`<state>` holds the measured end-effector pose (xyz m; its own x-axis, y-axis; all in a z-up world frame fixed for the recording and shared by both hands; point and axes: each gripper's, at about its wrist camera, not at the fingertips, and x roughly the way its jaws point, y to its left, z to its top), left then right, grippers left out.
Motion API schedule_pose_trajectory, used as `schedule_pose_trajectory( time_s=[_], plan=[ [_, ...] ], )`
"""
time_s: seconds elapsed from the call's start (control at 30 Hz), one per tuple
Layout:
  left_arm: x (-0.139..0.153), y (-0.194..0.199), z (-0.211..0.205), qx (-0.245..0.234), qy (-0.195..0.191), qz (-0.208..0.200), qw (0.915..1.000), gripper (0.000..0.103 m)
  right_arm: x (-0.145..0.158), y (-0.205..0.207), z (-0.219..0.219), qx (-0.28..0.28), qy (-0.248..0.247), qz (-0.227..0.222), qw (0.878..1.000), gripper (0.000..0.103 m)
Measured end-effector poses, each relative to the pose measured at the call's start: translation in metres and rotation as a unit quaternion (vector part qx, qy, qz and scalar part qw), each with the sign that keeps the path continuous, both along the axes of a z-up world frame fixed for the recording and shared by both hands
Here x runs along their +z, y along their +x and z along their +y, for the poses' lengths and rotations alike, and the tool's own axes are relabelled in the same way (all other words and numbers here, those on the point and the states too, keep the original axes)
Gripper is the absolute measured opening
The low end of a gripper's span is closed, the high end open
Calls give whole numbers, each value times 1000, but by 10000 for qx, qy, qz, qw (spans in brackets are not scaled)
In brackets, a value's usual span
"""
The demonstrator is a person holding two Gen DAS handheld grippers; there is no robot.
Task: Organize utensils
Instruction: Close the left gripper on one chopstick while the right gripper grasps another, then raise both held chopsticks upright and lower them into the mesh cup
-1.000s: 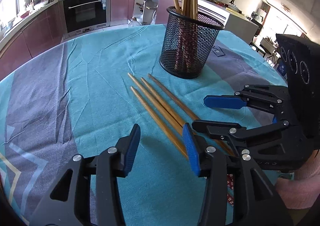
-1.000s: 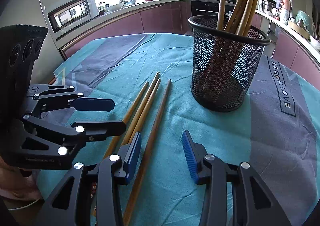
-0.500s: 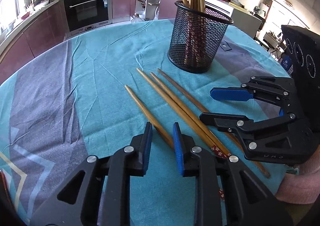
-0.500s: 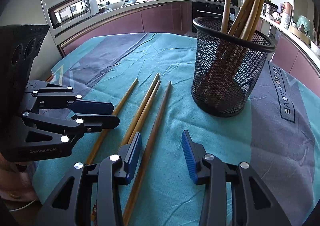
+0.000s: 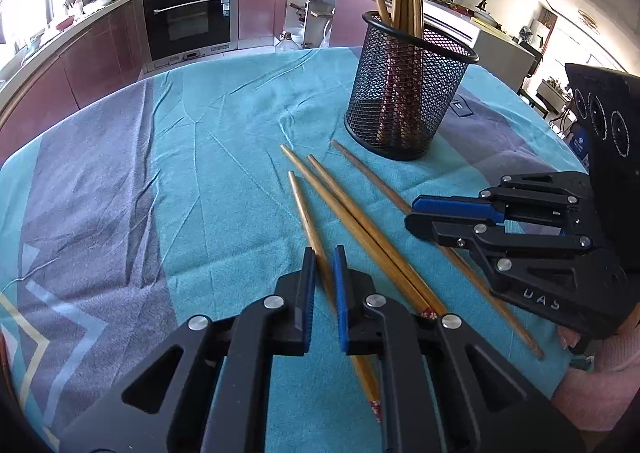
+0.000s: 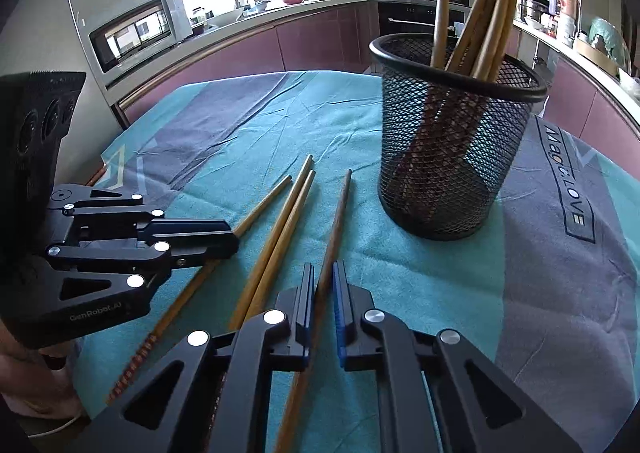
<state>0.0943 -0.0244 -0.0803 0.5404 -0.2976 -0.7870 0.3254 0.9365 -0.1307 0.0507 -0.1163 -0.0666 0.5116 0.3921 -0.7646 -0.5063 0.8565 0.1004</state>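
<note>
your left claw [image 5: 324, 265] is pinched shut on the leftmost chopstick [image 5: 302, 205]. your right claw [image 6: 322, 281] is clamped on the dark chopstick [image 6: 338, 213] nearest the mesh holder [image 6: 452, 157], both lying on the surface [image 5: 180, 173].

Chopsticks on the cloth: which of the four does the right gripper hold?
The darkest chopstick, lying nearest the mesh cup. The right gripper is shut on it; the left gripper clamps the far one, and the middle pair lies untouched.
</note>
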Motion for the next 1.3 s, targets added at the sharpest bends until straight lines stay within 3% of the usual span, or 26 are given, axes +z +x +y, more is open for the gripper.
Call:
schedule_pose_trajectory(
  time_s=[0.07,0.17,0.23,0.3,0.53,0.9,1.3],
  plan=[
    [-2,1,2,60,18,32,10000,21,-1,1,-1,-10,-7,23,10000,8],
    [-2,4,2,56,-2,28,10000,21,-1,3,0,-5,-36,27,10000,9],
    [-3,5,1,72,1,16,10000,20,-1,4,1,-1,-35,10,10000,9],
    [-3,7,0,103,-7,18,9999,11,-1,4,0,-17,17,16,10000,8],
    [5,5,6,228,-198,-48,9995,7,16,-3,-12,3,386,-104,9992,7],
    [54,-7,18,-53,-857,-436,9954,7,55,-15,-40,-49,1041,-455,9935,5],
    [124,-23,21,-423,-1438,-1102,9825,7,98,-17,-74,-282,1530,-1038,9824,5]
  ],
)
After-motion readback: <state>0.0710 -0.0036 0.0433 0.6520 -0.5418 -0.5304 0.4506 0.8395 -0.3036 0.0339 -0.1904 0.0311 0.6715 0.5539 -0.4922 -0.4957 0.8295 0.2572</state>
